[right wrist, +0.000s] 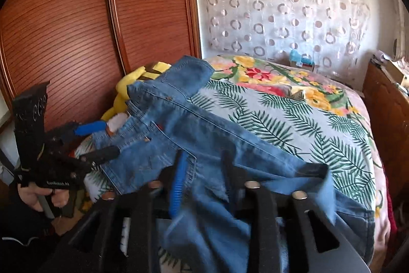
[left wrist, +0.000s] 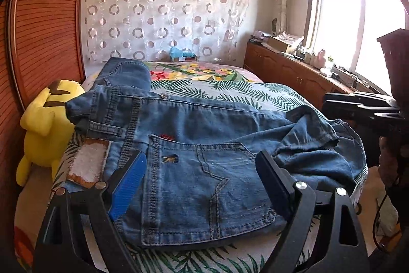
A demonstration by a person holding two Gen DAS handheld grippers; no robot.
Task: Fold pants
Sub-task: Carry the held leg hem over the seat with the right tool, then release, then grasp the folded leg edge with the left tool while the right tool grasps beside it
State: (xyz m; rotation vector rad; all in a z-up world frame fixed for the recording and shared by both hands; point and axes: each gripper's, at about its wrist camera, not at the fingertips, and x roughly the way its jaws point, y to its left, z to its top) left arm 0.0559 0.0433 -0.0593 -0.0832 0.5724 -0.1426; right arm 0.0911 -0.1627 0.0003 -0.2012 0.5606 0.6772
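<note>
Denim fills the near view: the jeans lie across the near end of the bed, back pocket up. The left gripper hovers spread wide over that pocket, holding nothing. The right gripper stands partly parted with blurred denim between its fingers; whether it pinches the cloth I cannot tell. Farther back, a yellow plush sits beside the wardrobe.

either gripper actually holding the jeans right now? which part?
Left gripper: nothing held, jaws wide over the back pocket of the jeans. Right gripper: denim lies between its part-open jaws; blur hides any grip.
</note>
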